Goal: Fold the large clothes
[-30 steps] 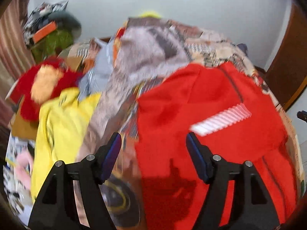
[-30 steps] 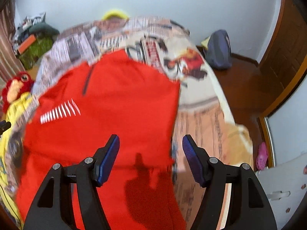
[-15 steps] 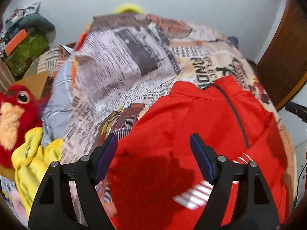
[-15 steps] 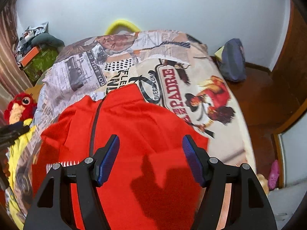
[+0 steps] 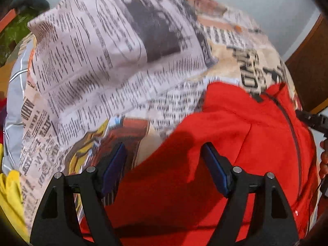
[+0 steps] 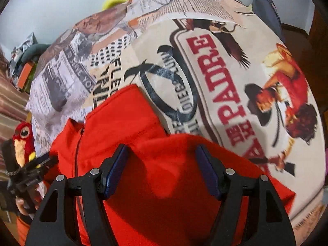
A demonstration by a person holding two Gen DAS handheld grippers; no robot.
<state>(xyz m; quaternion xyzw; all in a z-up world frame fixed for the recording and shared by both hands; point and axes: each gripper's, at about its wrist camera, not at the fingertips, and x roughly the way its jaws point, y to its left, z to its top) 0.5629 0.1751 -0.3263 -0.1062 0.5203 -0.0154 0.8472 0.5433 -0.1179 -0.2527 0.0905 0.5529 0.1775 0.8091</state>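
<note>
A red zip-neck top (image 5: 235, 143) lies spread on the printed bed cover (image 5: 102, 61), its collar toward the far end. My left gripper (image 5: 164, 149) hangs open above the top's left shoulder edge, its left finger over the cover and its right finger over red cloth. My right gripper (image 6: 162, 149) is above the right shoulder of the red top (image 6: 164, 184); its jaws are opening, with only the cloth below them. Neither pair of pads presses on anything. The dark zip (image 6: 76, 157) runs down at the left.
The bed cover (image 6: 225, 82) stretches on toward a pale wall. A red plush parrot (image 6: 22, 135) and a yellow garment (image 5: 8, 194) lie at the bed's left side. A dark backpack (image 6: 266, 10) sits on the floor at far right. A wooden door (image 5: 307, 71) stands at the right.
Both grippers have moved forward and down along the red top toward its collar end. The white striped mark has left both views, and the bed cover looms larger.
</note>
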